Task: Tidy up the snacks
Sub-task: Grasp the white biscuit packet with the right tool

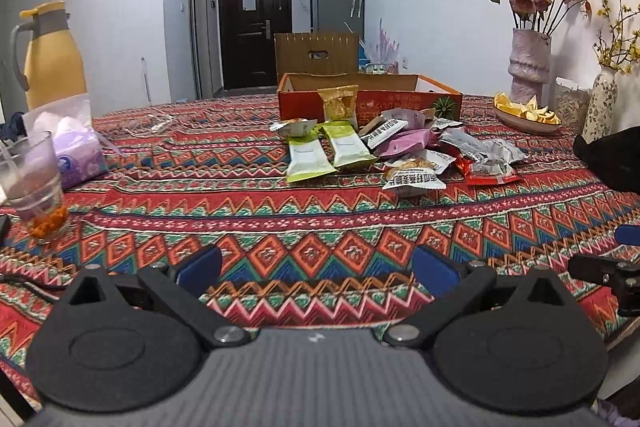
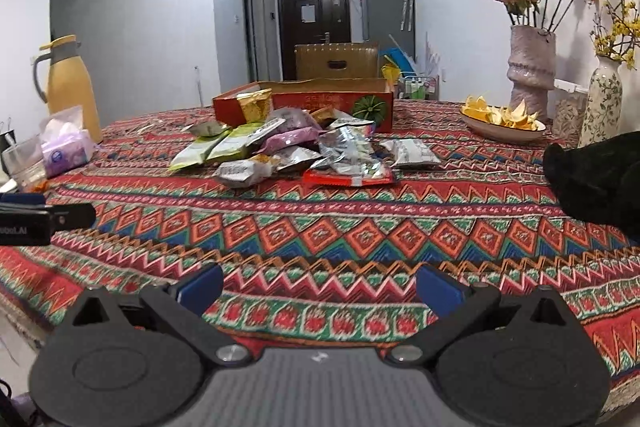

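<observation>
Left gripper (image 1: 316, 269): jaws wide apart, nothing between them, low over the near edge of the tablecloth (image 1: 280, 219); well short of the snacks, so judged to be at the ready before any pick.
Right gripper (image 2: 320, 287): likewise spread and empty, alongside the left one at the near edge.
Glass (image 1: 30, 179): at the near left, with orange bits at its base; a tissue pack (image 1: 76, 151) just behind it.
Snack pile (image 1: 400, 151): loose packets heaped mid-table, overlapping one another, just in front of the box; two green bars (image 1: 328, 151) lie flat on the left side, a red packet (image 2: 348, 179) at the near right edge.
Orange box (image 1: 372, 99): open-topped, beyond the pile; one gold packet (image 1: 340, 103) leans against its front wall. Judged the likely place for the snacks.
Task progress: seemingly barely begun; nearly everything lies outside the box.
Far items: yellow jug (image 1: 52, 63) at left; dish of peel (image 2: 504, 119) and vase of dried roses (image 2: 532, 67) at right, clear of the work area.
</observation>
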A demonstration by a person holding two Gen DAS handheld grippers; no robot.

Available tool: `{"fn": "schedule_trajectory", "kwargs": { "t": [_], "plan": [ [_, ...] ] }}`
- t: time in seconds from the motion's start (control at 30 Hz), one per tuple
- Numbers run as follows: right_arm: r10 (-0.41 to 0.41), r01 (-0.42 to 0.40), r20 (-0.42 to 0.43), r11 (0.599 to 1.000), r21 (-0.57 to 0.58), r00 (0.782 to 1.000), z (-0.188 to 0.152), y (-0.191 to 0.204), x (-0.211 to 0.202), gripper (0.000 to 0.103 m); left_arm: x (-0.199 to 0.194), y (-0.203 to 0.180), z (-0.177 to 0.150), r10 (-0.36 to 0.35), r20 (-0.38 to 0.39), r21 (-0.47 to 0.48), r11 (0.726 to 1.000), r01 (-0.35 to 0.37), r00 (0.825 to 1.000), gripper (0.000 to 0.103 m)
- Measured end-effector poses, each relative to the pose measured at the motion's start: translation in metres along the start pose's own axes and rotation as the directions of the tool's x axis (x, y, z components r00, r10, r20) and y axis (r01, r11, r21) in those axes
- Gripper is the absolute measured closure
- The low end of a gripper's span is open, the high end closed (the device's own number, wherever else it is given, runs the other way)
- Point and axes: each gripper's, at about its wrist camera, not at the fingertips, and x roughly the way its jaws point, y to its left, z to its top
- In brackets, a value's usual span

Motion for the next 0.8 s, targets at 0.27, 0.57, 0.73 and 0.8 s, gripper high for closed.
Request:
{"fn": "schedule_trajectory", "kwargs": {
  "t": [0.27,0.57,0.73,0.8],
  "plan": [
    [0.083,-0.088,0.066,0.994,0.072,0.994,0.023,-0.035,0.025,0.000,0.040,-0.011,0.035,-0.115,-0.041,-0.026,0.993,0.114,0.992,0.000],
    [-0.029,0.029,0.006,0.999,0.031,1.000,0.088,-0.084,0.104,0.010,0.143,-0.051,0.083,-0.248,-0.156,-0.034,0.969,0.245,0.956,0.023],
    [-0.064,0.063,-0.070,0.998,-0.008,0.995,0.116,-0.102,0.172,0.040,0.186,-0.055,0.080,-0.264,-0.246,-0.077,0.965,0.252,0.933,0.023],
    [-0.040,0.041,-0.105,0.999,0.007,0.994,0.123,-0.108,0.195,0.045,0.190,-0.054,0.077,-0.268,-0.237,-0.078,0.963,0.257,0.934,0.045]
  ]
}}
